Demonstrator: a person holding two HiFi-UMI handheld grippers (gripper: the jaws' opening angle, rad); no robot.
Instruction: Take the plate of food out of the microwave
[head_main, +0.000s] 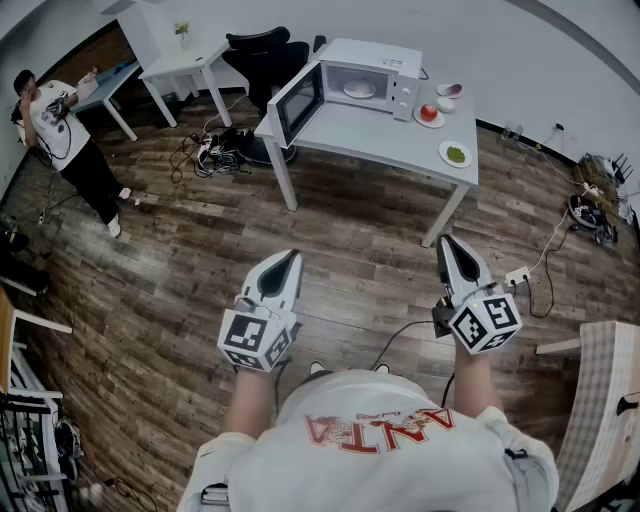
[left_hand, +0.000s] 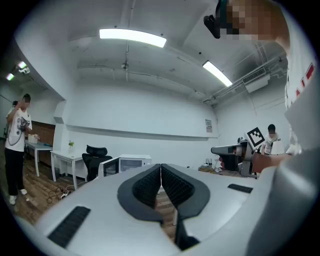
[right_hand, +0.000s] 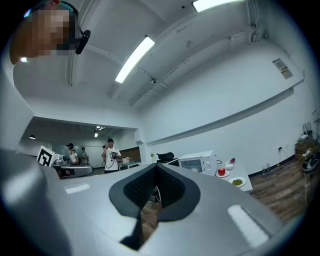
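Nearest the lens at 6 o'clock, white shirt (head_main: 370, 460); just past it, left gripper (head_main: 288, 258) at 7 and right gripper (head_main: 447, 242) at 5, both level over wood floor (head_main: 150, 300), jaws pressed together on nothing. Far off at 12 o'clock, microwave (head_main: 365, 85) on grey table (head_main: 380, 135), door (head_main: 297, 103) swung wide, plate (head_main: 359, 89) of food inside, well apart from both grippers. At 1 o'clock on same table, tomato plate (head_main: 429, 114), greens plate (head_main: 455, 154) and bowl (head_main: 449, 90); black chair (head_main: 265, 50) behind the door at 11 o'clock, cables (head_main: 215, 150) on floor beside it, bystander (head_main: 60, 130) in white tee at 10 o'clock.
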